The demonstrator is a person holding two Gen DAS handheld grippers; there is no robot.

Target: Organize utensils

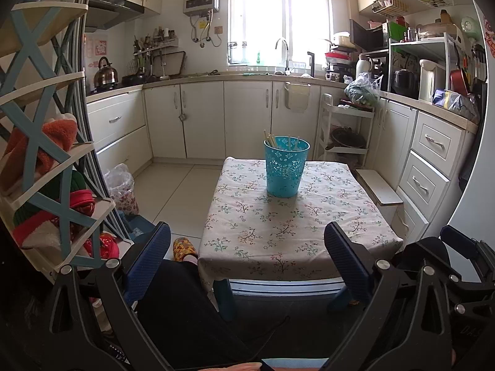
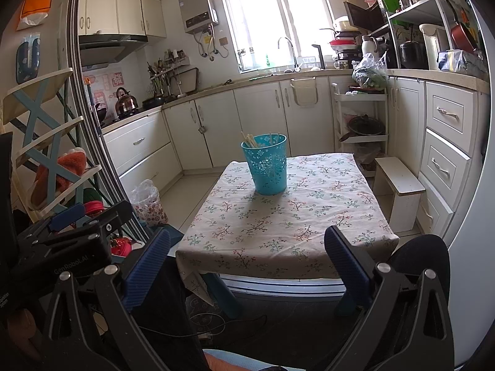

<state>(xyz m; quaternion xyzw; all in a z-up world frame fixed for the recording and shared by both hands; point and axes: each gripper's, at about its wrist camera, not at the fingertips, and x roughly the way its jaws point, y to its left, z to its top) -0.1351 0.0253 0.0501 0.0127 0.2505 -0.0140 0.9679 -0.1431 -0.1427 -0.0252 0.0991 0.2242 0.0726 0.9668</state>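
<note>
Cream kitchen cabinets [image 1: 201,117] line the walls under a bright window [image 1: 278,15], with a chrome tap [image 1: 284,55] at the sink and a steel kettle [image 1: 105,72] on the hob at left. Seen from the left wrist, a low counter covered with a cream floral cloth [image 1: 290,232] stands on the pale tiled floor [image 1: 173,191]. On its far half sits a turquoise perforated plastic bucket [image 1: 285,170], upright, with pale wooden chopsticks [image 1: 270,140] leaning inside against its left rim. The left hand-held gripper [image 1: 247,259] hangs short of the counter's near edge, its two blue-padded fingers [image 1: 148,262] spread wide apart and holding nothing. A white shelf with blue crossed braces [image 1: 40,154] carries orange and red slippers at far left, and a small white stool [image 1: 380,188] stands right of the counter.

From the right wrist, the same cloth-covered counter [image 2: 290,232] shows the bucket [image 2: 266,167] on its far left part, chopsticks [image 2: 249,140] again at the left rim. The right hand-held gripper [image 2: 247,259] is likewise spread open and empty, near the front edge. The left device's black body [image 2: 68,244] appears at left. A white tiered trolley [image 2: 359,117] stands by the far-right cabinets, a bag of greens [image 2: 369,74] on top.
</note>
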